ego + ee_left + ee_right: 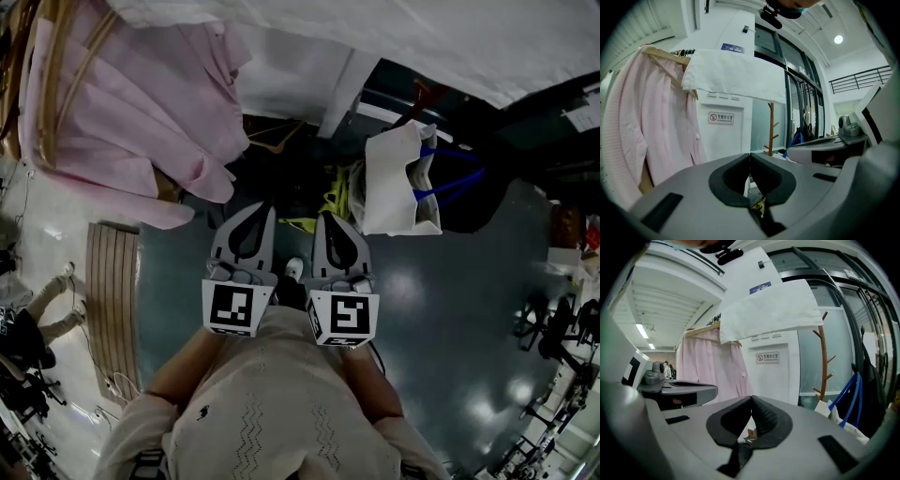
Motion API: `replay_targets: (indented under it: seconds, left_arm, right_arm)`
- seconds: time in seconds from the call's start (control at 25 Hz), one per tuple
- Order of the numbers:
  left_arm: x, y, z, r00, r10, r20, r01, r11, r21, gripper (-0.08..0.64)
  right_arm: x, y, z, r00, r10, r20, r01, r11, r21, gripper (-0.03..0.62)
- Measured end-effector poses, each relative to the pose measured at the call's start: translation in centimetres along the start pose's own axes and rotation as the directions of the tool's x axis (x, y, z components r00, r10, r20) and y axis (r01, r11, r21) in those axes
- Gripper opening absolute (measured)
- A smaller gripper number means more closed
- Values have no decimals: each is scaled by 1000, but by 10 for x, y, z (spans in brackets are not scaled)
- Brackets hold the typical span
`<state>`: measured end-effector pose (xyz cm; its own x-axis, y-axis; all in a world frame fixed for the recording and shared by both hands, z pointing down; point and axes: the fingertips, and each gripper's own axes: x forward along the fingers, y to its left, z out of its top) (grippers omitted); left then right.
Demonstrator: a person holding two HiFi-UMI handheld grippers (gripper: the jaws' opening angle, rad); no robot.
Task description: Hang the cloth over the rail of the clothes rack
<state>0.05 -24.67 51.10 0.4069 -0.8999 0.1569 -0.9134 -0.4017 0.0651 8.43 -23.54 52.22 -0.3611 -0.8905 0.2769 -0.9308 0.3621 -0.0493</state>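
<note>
The white cloth (736, 75) lies draped over the rack's rail, which is hidden under it, high and far, just right of the pink clothing (651, 122). It looks thin, light and limp. I judge it would sag or slide off if tugged, so an edge or corner is the place to pinch.

My left tool (749, 155) and right tool (751, 399) sit side by side, low and near, both closed with nothing in them.

I count one cloth, two tools, one white bag (398, 178) on the floor (450, 309), and one wooden coat stand (824, 362). I cannot tell how many pink garments there are.
</note>
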Motion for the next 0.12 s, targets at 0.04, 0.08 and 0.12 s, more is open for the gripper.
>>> replay_targets:
  seconds: [0.04, 0.08, 0.12]
  left_arm:
    - [1, 0, 1, 1000, 3, 13, -3, 1000, -8, 14]
    - [1, 0, 2, 1000, 5, 22, -4, 1000, -14, 14]
    - [2, 1, 3, 1000, 7, 28, -6, 1000, -19, 14]
  right_arm:
    - [1, 0, 0, 1000, 3, -2, -3, 1000, 1, 18]
    - [1, 0, -1, 1000, 5, -3, -5, 1000, 1, 18]
    - [2, 1, -1, 1000, 7, -4, -7, 1000, 2, 18]
